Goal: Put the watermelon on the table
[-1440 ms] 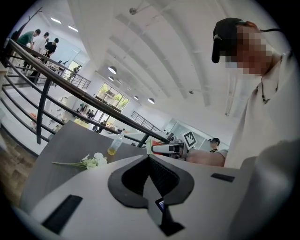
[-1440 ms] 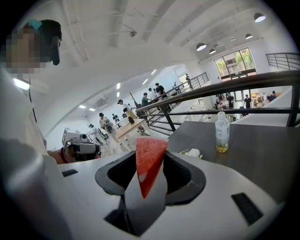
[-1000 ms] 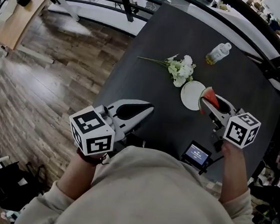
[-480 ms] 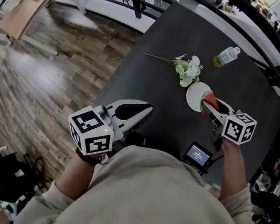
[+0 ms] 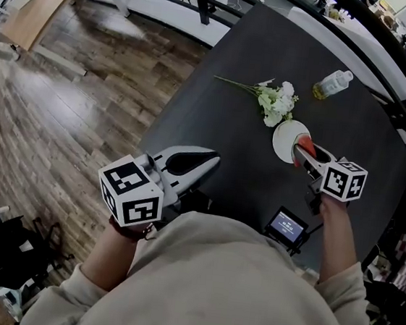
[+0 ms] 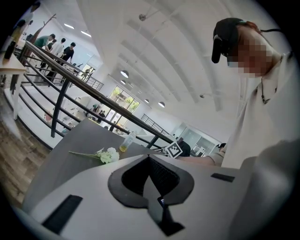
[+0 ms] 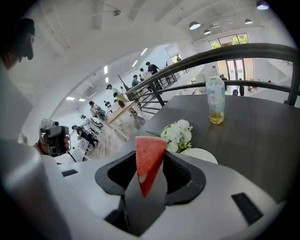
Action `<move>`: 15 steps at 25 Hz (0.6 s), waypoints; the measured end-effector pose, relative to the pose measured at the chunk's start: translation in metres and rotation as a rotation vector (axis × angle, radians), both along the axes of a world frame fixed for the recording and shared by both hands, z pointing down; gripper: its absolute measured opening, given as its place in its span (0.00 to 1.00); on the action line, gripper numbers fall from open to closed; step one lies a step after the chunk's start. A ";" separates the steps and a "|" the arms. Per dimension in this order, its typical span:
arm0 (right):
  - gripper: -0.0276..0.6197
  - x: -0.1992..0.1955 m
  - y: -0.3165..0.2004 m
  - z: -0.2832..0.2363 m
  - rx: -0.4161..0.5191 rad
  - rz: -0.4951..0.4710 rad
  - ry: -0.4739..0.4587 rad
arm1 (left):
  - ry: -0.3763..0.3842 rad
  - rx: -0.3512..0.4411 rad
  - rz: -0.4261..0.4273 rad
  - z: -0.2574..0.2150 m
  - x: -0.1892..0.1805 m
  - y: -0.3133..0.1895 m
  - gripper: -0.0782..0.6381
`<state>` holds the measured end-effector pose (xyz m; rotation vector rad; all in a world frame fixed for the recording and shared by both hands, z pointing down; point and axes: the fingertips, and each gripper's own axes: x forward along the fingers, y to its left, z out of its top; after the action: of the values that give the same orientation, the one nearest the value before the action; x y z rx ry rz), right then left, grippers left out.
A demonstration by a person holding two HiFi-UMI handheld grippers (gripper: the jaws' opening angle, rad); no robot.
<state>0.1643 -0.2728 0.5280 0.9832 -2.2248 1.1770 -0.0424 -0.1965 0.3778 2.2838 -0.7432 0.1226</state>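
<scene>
A red wedge of watermelon [image 5: 306,143] [image 7: 149,159] stands tip-down between the jaws of my right gripper [image 5: 301,150] [image 7: 150,157], which is shut on it. In the head view the slice hangs over the right rim of a small white plate [image 5: 286,137] on the dark table [image 5: 230,117]. The right gripper view shows that plate [image 7: 200,154] just past the jaws. My left gripper [image 5: 213,157] [image 6: 149,157] is held over the table's near left edge, shut, with nothing in it.
White flowers on a green stem [image 5: 278,101] [image 7: 178,133] [image 6: 107,154] lie behind the plate. A plastic bottle of yellow liquid [image 5: 333,83] [image 7: 215,104] stands at the far right. A small screen device [image 5: 288,226] sits at the near edge. Black railings border the table, with wood floor to the left.
My right gripper has sunk toward the table with the watermelon slice still in it. The left gripper has hardly moved.
</scene>
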 end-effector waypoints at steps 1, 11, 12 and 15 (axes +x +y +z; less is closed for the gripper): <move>0.34 0.002 0.001 0.005 -0.007 0.000 0.007 | 0.001 -0.002 0.000 0.001 0.000 0.001 0.12; 0.34 0.011 0.000 0.042 -0.062 0.002 0.065 | 0.001 -0.018 -0.007 0.007 -0.002 0.003 0.12; 0.34 0.012 -0.001 0.046 -0.065 -0.001 0.073 | 0.002 -0.019 -0.008 0.008 -0.002 0.003 0.12; 0.34 0.012 -0.001 0.058 -0.083 -0.011 0.088 | 0.002 -0.027 -0.012 0.009 -0.003 0.004 0.12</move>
<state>0.1767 -0.2736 0.5860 0.9693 -2.0938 1.1878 -0.0451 -0.1928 0.3871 2.2536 -0.7497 0.1238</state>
